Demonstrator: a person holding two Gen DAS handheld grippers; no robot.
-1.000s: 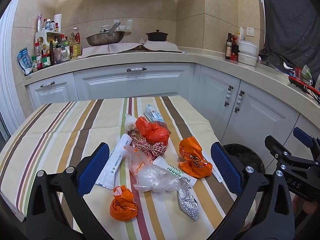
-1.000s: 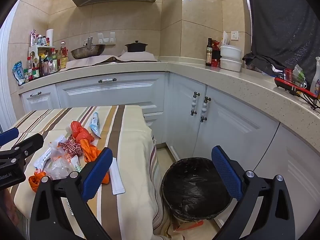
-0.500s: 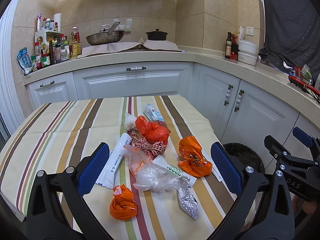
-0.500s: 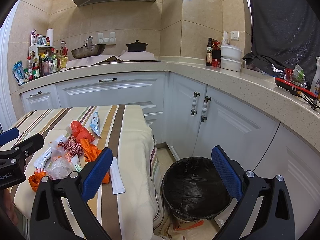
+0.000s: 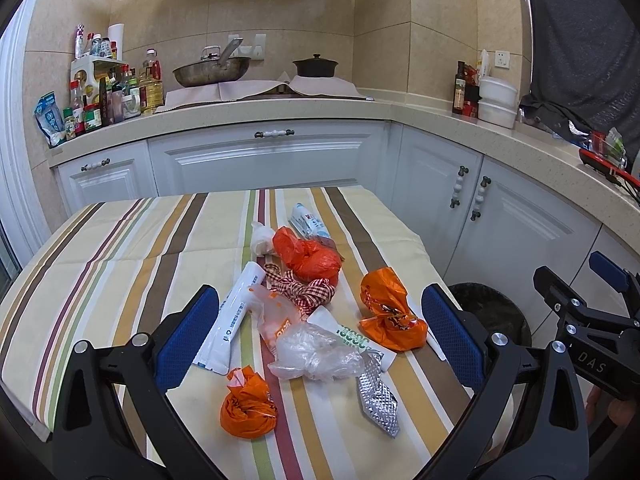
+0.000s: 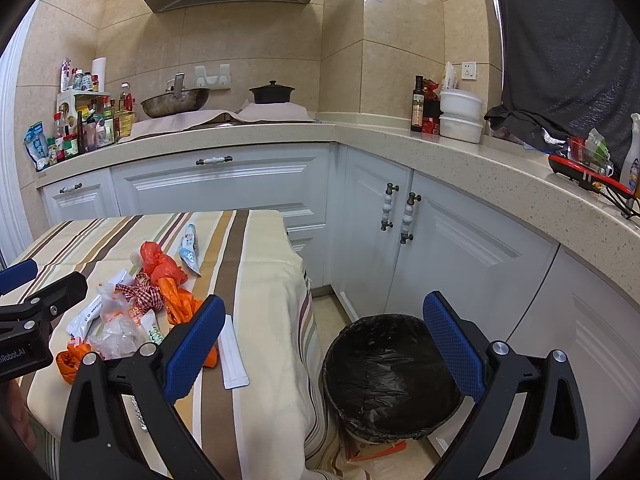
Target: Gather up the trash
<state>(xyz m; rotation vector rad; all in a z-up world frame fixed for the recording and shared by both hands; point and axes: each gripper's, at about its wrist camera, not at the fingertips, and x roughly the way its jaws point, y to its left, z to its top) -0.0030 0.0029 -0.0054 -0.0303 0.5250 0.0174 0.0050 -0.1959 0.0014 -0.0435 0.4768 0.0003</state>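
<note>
Table point(image 5: 120, 248): covered by a striped cloth; trash is gathered on its right half, near the right edge.

Trash, as seen from the left wrist view:
- Red-orange bag point(image 5: 310, 254), knotted, at the far side of the pile, with a small white wad point(image 5: 260, 238) touching its left side.
- Blue-and-white sachet point(image 5: 308, 222), lying furthest of all, just beyond the red-orange bag.
- Checked ribbon point(image 5: 308, 290), red and white, bunched just nearer than the red-orange bag.
- White tube pack point(image 5: 234, 316), long, laid at a slant at the left of the pile.
- Orange bag point(image 5: 390, 316), crumpled, at the right of the pile, resting on a flat white strip point(image 6: 232, 354) near the table's right edge.
- Clear plastic bag point(image 5: 316, 352), crumpled, in the middle, lying over a white wrapper with green print point(image 5: 352, 334).
- Foil wrapper point(image 5: 378, 394), silver, near right of the clear bag.
- Small orange bag point(image 5: 248, 402), knotted, nearest, set apart from the rest.

Bin point(image 6: 392, 376): round, lined with black plastic, stood on the floor just right of the table, beside the white cabinets.

Left gripper point(image 5: 320, 332): spread wide and holding nothing, held above the pile, the trash framed between its blue pads.

Right gripper point(image 6: 322, 346): spread wide and holding nothing, held over the gap between the table edge and the bin.
</note>
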